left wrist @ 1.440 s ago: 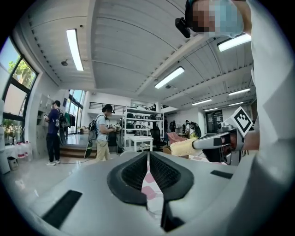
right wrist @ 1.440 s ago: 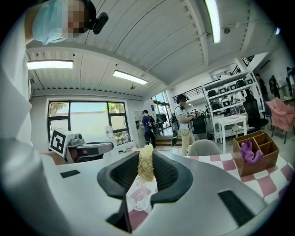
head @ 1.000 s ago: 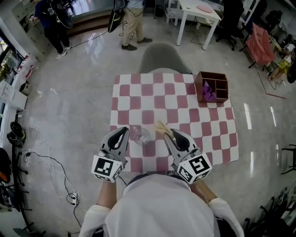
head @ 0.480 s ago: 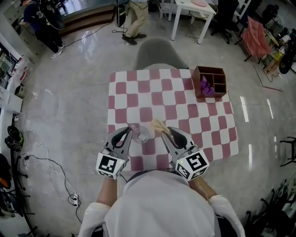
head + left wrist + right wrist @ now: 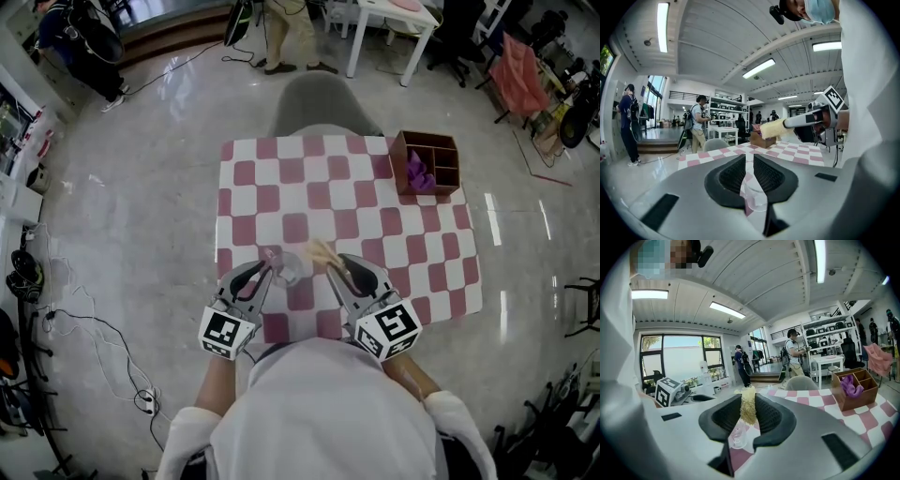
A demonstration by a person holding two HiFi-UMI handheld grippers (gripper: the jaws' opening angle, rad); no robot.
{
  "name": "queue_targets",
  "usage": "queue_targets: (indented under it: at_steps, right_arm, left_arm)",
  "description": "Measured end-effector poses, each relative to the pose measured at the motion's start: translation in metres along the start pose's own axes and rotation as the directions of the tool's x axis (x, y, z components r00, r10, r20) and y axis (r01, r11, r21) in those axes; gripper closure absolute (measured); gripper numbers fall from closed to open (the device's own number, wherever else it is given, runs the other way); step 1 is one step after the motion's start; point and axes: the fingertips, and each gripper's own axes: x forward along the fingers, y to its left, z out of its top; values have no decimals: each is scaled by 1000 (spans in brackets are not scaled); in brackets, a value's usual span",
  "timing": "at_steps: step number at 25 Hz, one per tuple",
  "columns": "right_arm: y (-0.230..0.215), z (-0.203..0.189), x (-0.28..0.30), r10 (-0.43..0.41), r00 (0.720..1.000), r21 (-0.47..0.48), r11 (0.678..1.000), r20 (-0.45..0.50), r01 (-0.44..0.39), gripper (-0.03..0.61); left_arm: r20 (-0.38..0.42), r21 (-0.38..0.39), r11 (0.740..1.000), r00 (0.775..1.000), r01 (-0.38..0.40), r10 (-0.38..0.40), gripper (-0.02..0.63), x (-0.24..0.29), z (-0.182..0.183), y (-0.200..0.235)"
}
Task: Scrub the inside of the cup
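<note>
A small clear cup (image 5: 287, 270) stands near the front of the checkered table (image 5: 375, 225). My left gripper (image 5: 265, 268) reaches it from the left, jaws shut on the cup's near wall. In the left gripper view the cup (image 5: 755, 198) shows in the narrow slit between the jaws. My right gripper (image 5: 337, 266) is shut on the handle of a brush. Its pale yellow head (image 5: 322, 251) points up and away, just right of the cup and outside it. In the right gripper view the brush head (image 5: 748, 407) sticks out past the jaws, with the cup (image 5: 738, 436) below it.
A wooden divided box (image 5: 429, 167) with a purple cloth stands at the table's far right corner. A grey chair (image 5: 324, 101) is pushed in at the far side. People stand beyond it, and cables (image 5: 84, 323) lie on the floor to the left.
My left gripper has moved right, from just short of the cup up to its wall. The right gripper and brush stay about where they were.
</note>
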Motion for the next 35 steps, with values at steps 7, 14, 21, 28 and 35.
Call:
queue_targets:
  at_steps: [7,14,21,28,35]
  right_arm:
    - [5,0,2,31,1000,-14,999,5,-31,480]
    - [8,-2,1,52,999,-14,999,5,-52,480]
    - [4,-6,-3,46,999,-13,999,-3,-46,480]
    - [5,-11,-9,32,999,-11,999,-23,-32,480]
    - [1,-12,-18,-3,1000,-21,1000,-28,3,480]
  left_arm:
    - [-40,-45,995,995,89,-91,347,4,-22,-18]
    - [-126,85,986,983,146,-135,234,15,-44,-41]
    - [-138,38,996,988,75,-69,225,25,-64,-35]
    - [-128,-17,999,991,41,-43,225,37,-76,-30]
    - [-128,-30,999,991,45,-48,225,53,-82,-29]
